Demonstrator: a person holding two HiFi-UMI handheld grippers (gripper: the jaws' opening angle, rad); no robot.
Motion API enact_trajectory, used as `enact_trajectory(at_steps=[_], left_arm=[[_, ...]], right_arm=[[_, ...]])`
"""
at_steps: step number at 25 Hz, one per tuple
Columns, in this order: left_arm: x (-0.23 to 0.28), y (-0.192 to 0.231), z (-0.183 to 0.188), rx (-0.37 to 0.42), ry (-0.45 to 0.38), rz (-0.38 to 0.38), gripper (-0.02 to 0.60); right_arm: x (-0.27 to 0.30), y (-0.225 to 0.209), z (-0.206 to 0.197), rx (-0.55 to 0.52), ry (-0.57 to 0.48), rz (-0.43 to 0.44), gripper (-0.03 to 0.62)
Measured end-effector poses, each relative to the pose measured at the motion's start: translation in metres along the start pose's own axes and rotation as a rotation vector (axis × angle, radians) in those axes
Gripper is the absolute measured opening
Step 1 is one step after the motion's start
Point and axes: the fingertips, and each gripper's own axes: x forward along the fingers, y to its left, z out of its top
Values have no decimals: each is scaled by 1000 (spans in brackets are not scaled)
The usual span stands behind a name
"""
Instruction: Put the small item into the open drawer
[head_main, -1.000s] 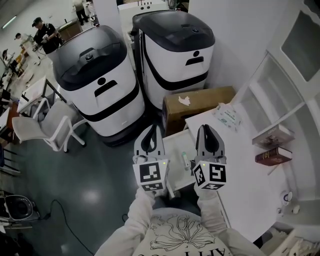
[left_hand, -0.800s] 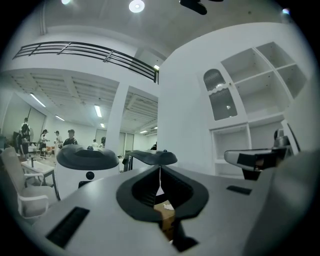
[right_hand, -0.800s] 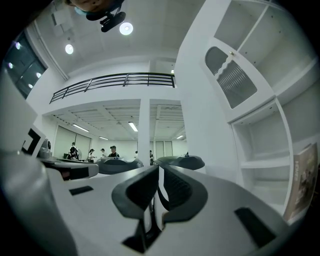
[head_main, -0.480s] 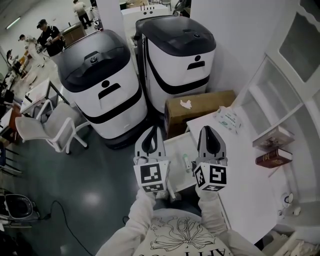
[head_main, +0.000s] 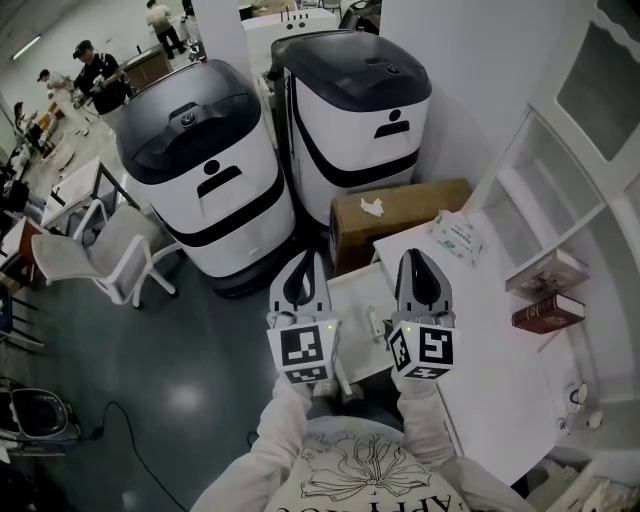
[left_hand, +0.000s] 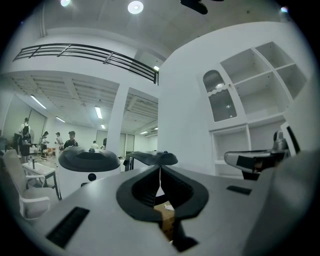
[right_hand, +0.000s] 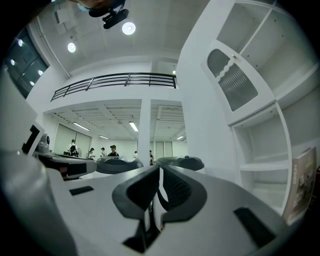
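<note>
The white drawer stands pulled out from the desk, between my two grippers in the head view. A small pale tube-like item lies inside it near the right wall. My left gripper hovers above the drawer's left edge, and my right gripper hovers above the desk edge just right of the drawer. Both point forward and slightly up. In the left gripper view the left gripper has its jaws closed together with nothing between them. In the right gripper view the right gripper is likewise shut and empty.
Two large white-and-black machines stand ahead, with a cardboard box behind the drawer. The white desk carries a wipes packet and books. A white chair stands left; people work far back left.
The head view has shifted a little; both grippers hold nearly the same place over the drawer, and the small item stays in it.
</note>
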Motion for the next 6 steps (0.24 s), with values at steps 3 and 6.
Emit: enact_trajectory(at_steps=[3, 6], left_arm=[[0, 1, 1, 2, -3, 0, 8], [0, 1, 1, 3, -6, -1, 8]], right_arm=[[0, 0, -1, -1, 2, -2, 21], [1, 0, -3, -5, 4, -3, 21]])
